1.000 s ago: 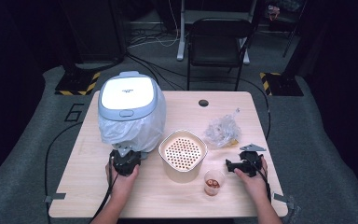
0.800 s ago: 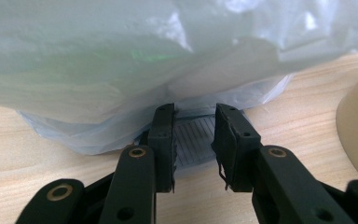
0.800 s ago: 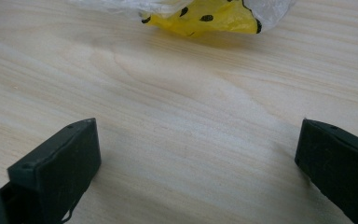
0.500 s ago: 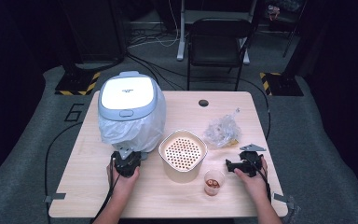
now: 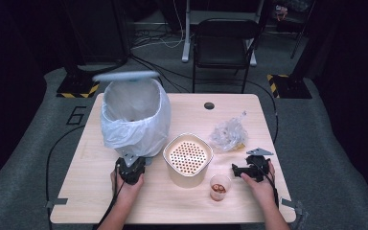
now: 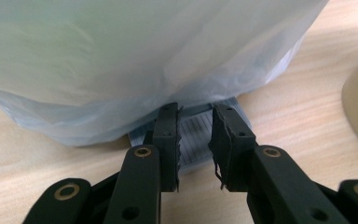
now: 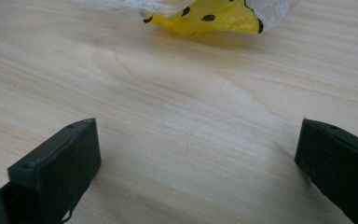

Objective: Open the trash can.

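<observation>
A pale blue pedal bin lined with a clear plastic bag stands at the table's left, its lid swung up. My left gripper is at the foot of the bin. In the left gripper view its jaws lie over the ribbed grey pedal. They have just been closing and stand shut to a narrow gap, gripping nothing. My right gripper rests on the table at the right. It is open with bare wood between the jaws.
A beige container with a perforated top stands mid-table, a small cup in front of it. A crumpled clear bag with a yellow spotted wrapper lies beyond the right gripper. A chair stands behind the table.
The bin's lid has swung up from closed to open. The left gripper has edged closer to the bin's foot. The right hand has not moved.
</observation>
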